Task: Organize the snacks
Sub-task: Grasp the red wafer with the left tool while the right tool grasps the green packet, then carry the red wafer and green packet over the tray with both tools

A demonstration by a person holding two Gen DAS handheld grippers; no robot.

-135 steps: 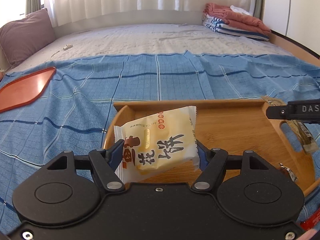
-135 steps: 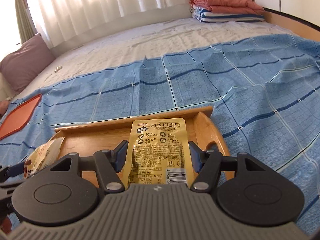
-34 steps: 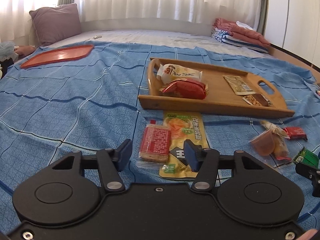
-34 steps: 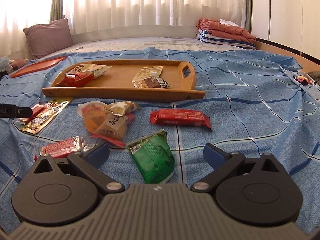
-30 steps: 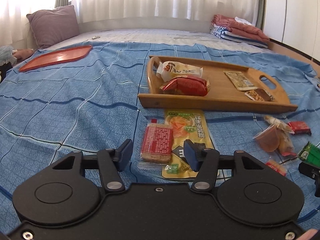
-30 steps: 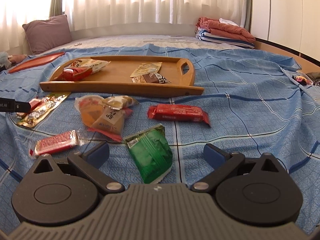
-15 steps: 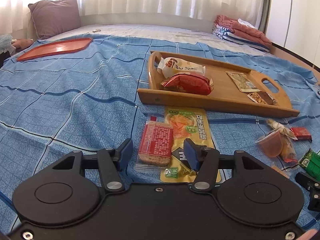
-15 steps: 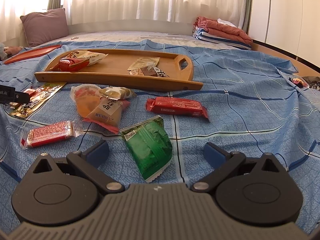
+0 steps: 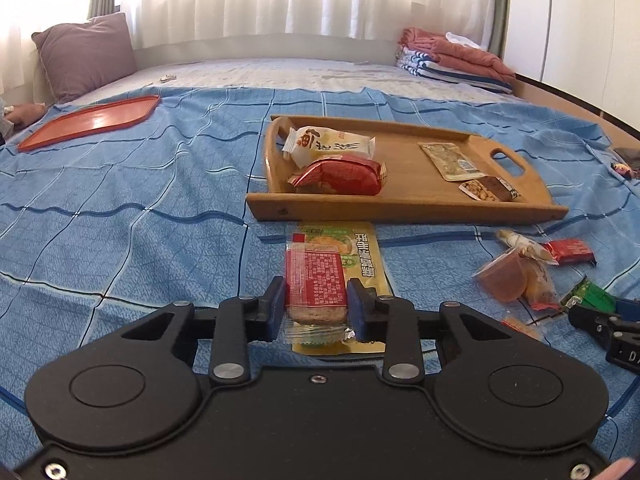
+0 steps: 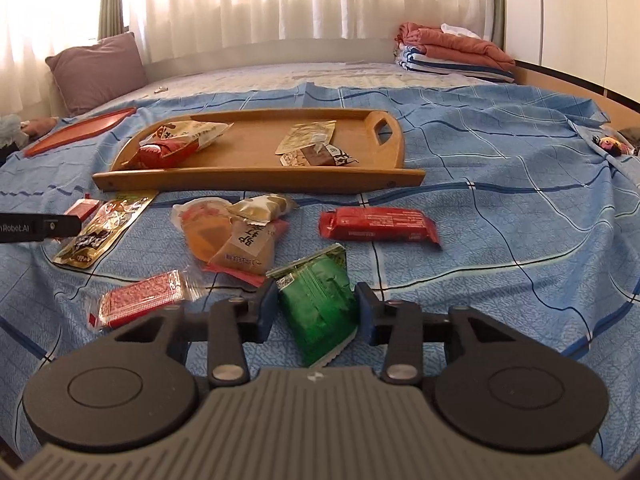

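I'm working over a blue checked bedspread [image 9: 120, 208] w/ a wooden tray [image 10: 256, 156] holding four snacks. My left gripper [image 9: 316, 304] has just been closing and is pinching a red cracker pack [image 9: 316, 280]. My right gripper [image 10: 316, 312] has been closing too, seemingly squeezing a green packet [image 10: 320, 300] just before the tray.

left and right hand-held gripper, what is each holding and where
Left: red cracker pack, pinched across its near end. Right: green packet, by its sides.
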